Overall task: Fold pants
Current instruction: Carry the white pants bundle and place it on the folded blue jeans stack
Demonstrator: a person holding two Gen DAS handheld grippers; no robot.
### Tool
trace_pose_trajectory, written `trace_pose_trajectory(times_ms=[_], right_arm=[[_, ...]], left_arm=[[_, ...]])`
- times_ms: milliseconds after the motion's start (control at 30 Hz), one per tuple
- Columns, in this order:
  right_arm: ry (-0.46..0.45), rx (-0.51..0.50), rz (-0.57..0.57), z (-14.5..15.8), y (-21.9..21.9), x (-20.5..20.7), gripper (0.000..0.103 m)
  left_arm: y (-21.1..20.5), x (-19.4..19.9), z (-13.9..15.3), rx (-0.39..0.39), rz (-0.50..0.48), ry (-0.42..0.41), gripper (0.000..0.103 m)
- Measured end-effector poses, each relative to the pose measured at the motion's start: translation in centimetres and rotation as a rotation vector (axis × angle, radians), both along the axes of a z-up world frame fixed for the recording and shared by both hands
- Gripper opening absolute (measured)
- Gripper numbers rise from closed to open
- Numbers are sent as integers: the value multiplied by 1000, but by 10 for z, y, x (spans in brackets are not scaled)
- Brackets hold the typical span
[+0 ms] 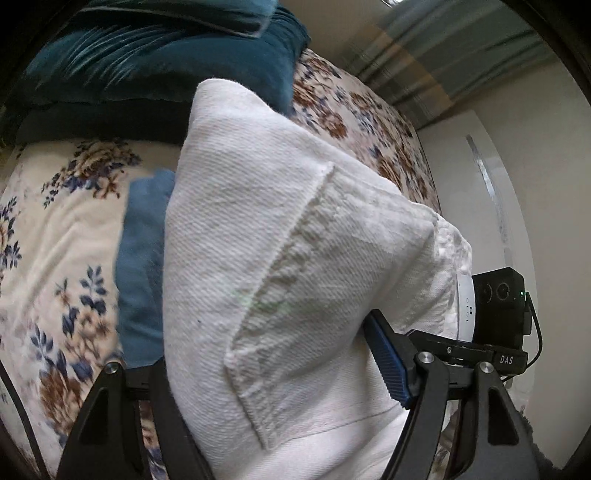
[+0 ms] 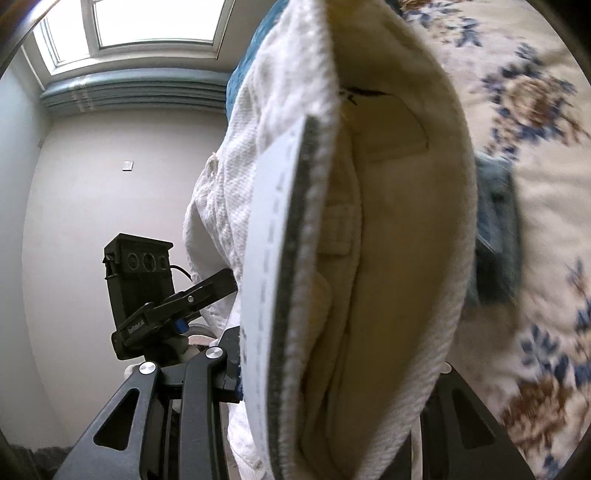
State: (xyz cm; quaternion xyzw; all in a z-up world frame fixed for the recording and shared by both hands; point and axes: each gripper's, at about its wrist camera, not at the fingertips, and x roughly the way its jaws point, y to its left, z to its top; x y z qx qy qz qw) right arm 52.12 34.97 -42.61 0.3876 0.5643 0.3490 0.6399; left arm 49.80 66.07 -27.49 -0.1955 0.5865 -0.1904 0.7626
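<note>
White twill pants hang bunched between both grippers, above a floral bed. My left gripper is shut on the pants, with the cloth filling the gap between its black and blue fingers. In the right wrist view the pants' waistband and cream inner lining fill the middle. My right gripper is shut on the pants there, its fingertips mostly hidden by cloth. The other gripper shows in each view: the right gripper's body at right, the left gripper's body at left.
A floral bedspread lies under the pants. A blue folded garment lies on it, also seen in the right wrist view. Teal pillows sit at the bed's head. A white wall and a window are behind.
</note>
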Motion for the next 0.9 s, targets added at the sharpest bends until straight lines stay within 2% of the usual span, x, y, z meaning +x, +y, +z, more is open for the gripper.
trace_pose_trajectory(times_ms=[67,267,333,433,567,600,633,667,700,767,800,833,900], right_arm=[[5,-14,18,-4,13,7,40],[38,-60,49,-9,54,46,40],[56,-75,42,-9,85,61,40],[99,-125,49,-18,57,67,40],[149,-209,42,-39,63,69,44],[150,-235,34,-39,61,67,53],[147,-267,21,-31,55,64,64],[147,-297,6,-16,49,58,69],[144,-340,-12,-8,43,55,81],[119,-385,-50,4,30,42,85],[102,-469,-72,23,16,40,93],[74,-563,-85,46,0,26,93],[-5,-712,-105,79,5,11,94]], left_arm=[[18,14,-12,-14,20,9,72],[34,63,-45,-51,48,38,72],[39,74,-57,-49,47,54,72],[41,82,-82,-24,35,108,74],[39,79,-105,10,6,154,79],[39,78,-106,22,9,158,81],[39,77,-104,35,17,161,81],[41,75,-101,56,31,164,81],[41,74,-96,77,39,160,81],[36,68,-82,168,45,123,83],[33,65,-74,218,44,103,86],[33,61,-71,263,44,86,96],[27,50,-58,335,47,59,98]])
